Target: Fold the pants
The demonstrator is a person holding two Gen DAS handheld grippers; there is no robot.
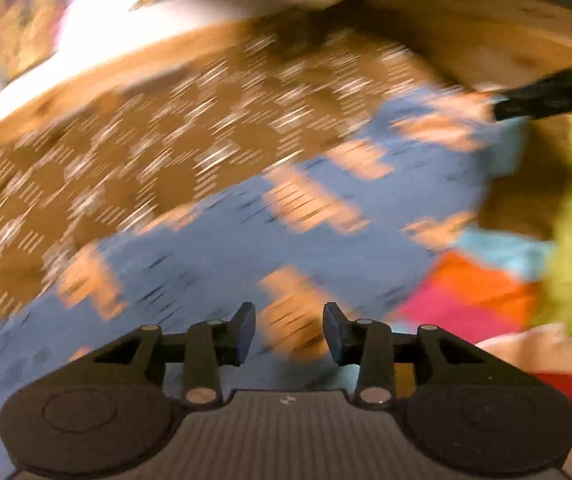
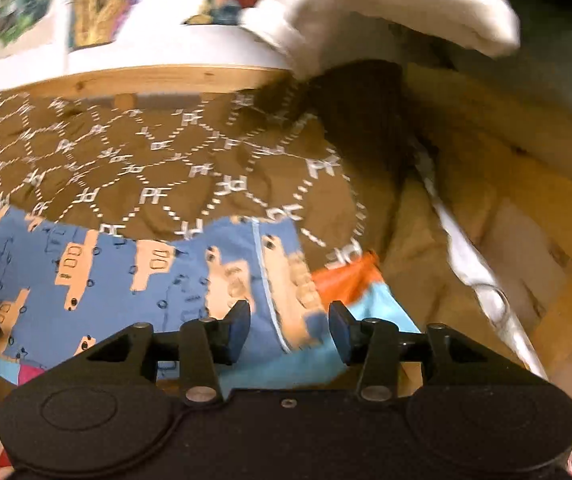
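Two grippers: both with jaws apart and nothing between them.
Left gripper point(image 1: 289, 334): spread wide above the pants point(image 1: 214, 264), over an orange print patch; its view is badly blurred.
Right gripper point(image 2: 290, 330): parted, hovering over the pants point(image 2: 118, 276) near their pale seam.
Pants: blue with orange vehicle prints, lying flat on the brown blanket point(image 2: 158, 160).
Blanket: white "PF" lattice, reaching to a wooden rail point(image 2: 158, 78).
Other cloth: orange piece point(image 2: 342, 278) just beside the pants.
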